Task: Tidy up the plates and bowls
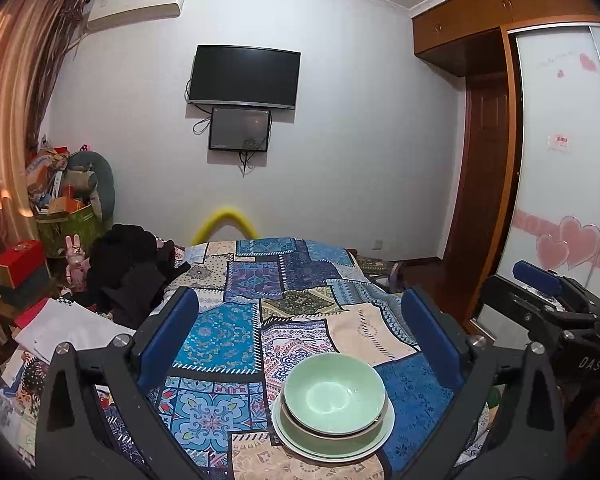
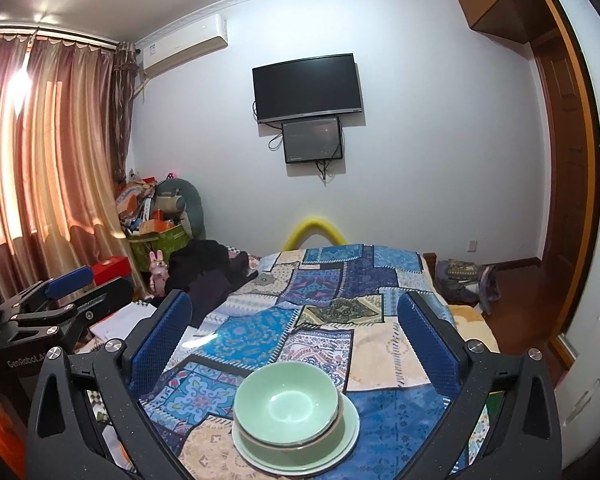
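Note:
A pale green bowl [image 1: 335, 392] sits nested in a second, darker green bowl [image 1: 328, 438], both stacked on a pale green plate [image 1: 384, 438] on the patchwork cloth. The stack also shows in the right wrist view, with the top bowl [image 2: 286, 398] over the plate [image 2: 350, 428]. My left gripper [image 1: 300, 332] is open and empty, held above and behind the stack. My right gripper [image 2: 296, 328] is open and empty, also above and behind the stack. Neither gripper touches the dishes.
The blue patchwork cloth [image 1: 236, 332] covers a bed-like surface. Black clothing [image 1: 128, 276] lies at its far left. Boxes and clutter [image 1: 60, 200] stand by the curtain. A wardrobe [image 1: 560, 160] is on the right. The right gripper's body [image 1: 548, 312] shows beside my left one.

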